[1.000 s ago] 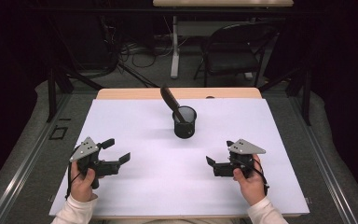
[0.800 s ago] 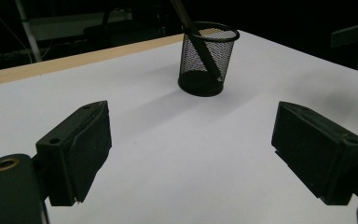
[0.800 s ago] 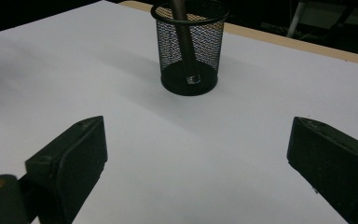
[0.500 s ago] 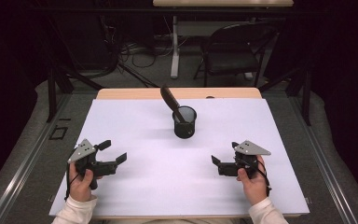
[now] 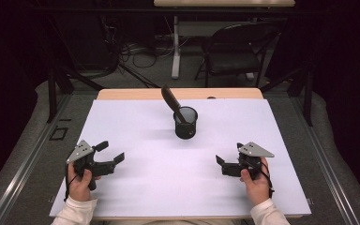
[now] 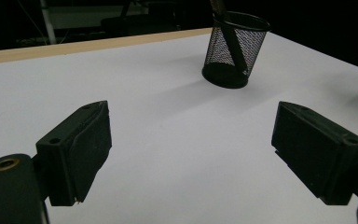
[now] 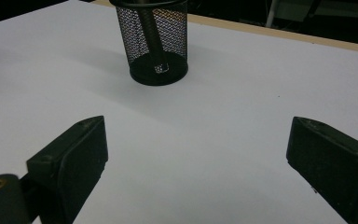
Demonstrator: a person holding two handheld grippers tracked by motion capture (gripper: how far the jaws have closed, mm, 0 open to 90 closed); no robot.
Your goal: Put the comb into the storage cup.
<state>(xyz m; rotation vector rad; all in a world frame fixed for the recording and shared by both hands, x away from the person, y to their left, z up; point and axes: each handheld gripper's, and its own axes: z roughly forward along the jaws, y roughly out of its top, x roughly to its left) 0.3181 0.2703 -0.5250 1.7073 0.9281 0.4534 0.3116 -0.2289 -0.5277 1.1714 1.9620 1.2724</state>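
- The black mesh pen cup [image 5: 186,123] stands upright at the middle of the white counter [image 5: 145,187], toward its far edge.
- A dark pen-like tool [image 5: 170,99] leans in it, tilted left.
- Left claw [image 5: 110,153] hovers near the left edge, jaws wide apart and empty.
- Right claw [image 5: 221,164] likewise gapes, holding nothing, well apart from the cup.

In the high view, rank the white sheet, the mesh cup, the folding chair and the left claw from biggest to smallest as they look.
1. White sheet, by far the largest.
2. Folding chair, though it stands farther back.
3. Left claw and mesh cup: they look about alike, and the claw is nearer the camera, so no ranking between them.
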